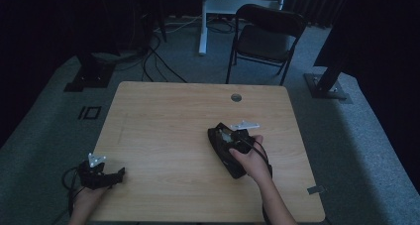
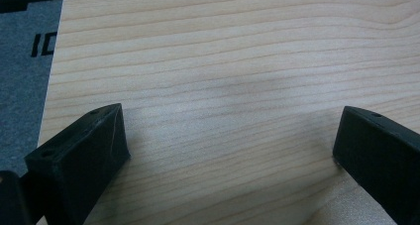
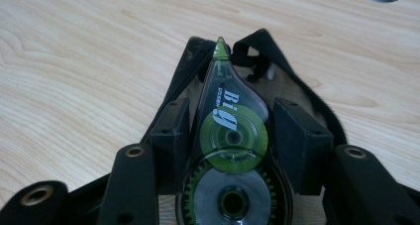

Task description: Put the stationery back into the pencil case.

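A clear correction tape dispenser [image 3: 233, 136] with green wheels and a green tip sits between the jaws of my right gripper [image 3: 232, 117]. The pads press on both of its sides. Its tip points away from me, over the open mouth of a black zip pouch [image 3: 307, 93]. In the high view the right gripper [image 1: 229, 136] hovers at the far end of that pouch [image 1: 225, 155], right of the table's middle. My left gripper [image 1: 116, 175] rests near the table's front left corner. Its jaws [image 2: 230, 131] stand wide apart over bare wood with nothing between them.
The wooden table [image 1: 163, 116] has a round cable hole [image 1: 236, 97] near its far edge. A black folding chair [image 1: 267, 34] and a white desk leg [image 1: 202, 22] stand on the grey carpet beyond. A small grey tag [image 1: 315, 189] lies at the front right corner.
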`<move>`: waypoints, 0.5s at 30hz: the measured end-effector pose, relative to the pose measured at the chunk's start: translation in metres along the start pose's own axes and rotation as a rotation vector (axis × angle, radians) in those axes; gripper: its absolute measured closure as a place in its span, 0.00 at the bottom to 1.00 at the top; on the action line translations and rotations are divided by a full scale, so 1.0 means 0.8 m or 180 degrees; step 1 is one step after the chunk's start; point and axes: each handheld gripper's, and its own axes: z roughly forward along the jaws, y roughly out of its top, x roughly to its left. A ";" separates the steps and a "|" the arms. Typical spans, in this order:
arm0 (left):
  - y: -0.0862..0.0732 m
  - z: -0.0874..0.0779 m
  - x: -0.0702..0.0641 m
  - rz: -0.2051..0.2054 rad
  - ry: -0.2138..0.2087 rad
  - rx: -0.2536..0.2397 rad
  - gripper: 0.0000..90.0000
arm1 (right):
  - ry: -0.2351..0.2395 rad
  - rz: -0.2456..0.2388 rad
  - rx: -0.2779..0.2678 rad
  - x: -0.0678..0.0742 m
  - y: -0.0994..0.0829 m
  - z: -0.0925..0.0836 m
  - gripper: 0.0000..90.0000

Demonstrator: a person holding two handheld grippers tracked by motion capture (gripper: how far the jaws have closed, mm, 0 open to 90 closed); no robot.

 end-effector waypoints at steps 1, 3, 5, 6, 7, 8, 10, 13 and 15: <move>0.000 0.000 0.000 0.0000 -0.0001 0.0000 0.01 | 0.0005 0.0003 0.0030 0.000 0.000 0.002 0.56; 0.000 0.000 0.000 0.0000 0.0000 0.0000 0.01 | 0.0023 0.0001 0.0069 0.001 0.000 0.005 0.56; 0.000 0.000 0.000 0.0000 0.0000 0.0000 0.01 | 0.0035 0.0004 0.0105 0.002 0.001 0.007 0.56; 0.000 0.000 0.000 0.0000 0.0000 0.0000 0.01 | 0.0041 0.0001 0.0105 0.002 0.001 0.009 0.56; 0.000 0.000 0.000 -0.0001 0.0000 0.0000 0.01 | 0.0032 -0.0002 0.0124 0.002 0.001 0.010 0.56; 0.000 0.000 0.000 0.0000 0.0000 0.0000 0.01 | 0.0018 -0.0003 0.0133 0.002 0.001 0.011 0.56; 0.000 0.000 0.000 0.0000 0.0000 0.0000 0.01 | -0.0006 -0.0006 0.0192 0.002 0.001 0.015 0.56; 0.000 0.000 0.000 0.0000 -0.0001 0.0000 0.01 | -0.0005 -0.0015 0.0261 0.003 0.001 0.020 0.56; 0.000 0.000 0.000 0.0000 0.0000 0.0000 0.01 | -0.0008 -0.0002 0.0295 0.003 0.000 0.022 0.56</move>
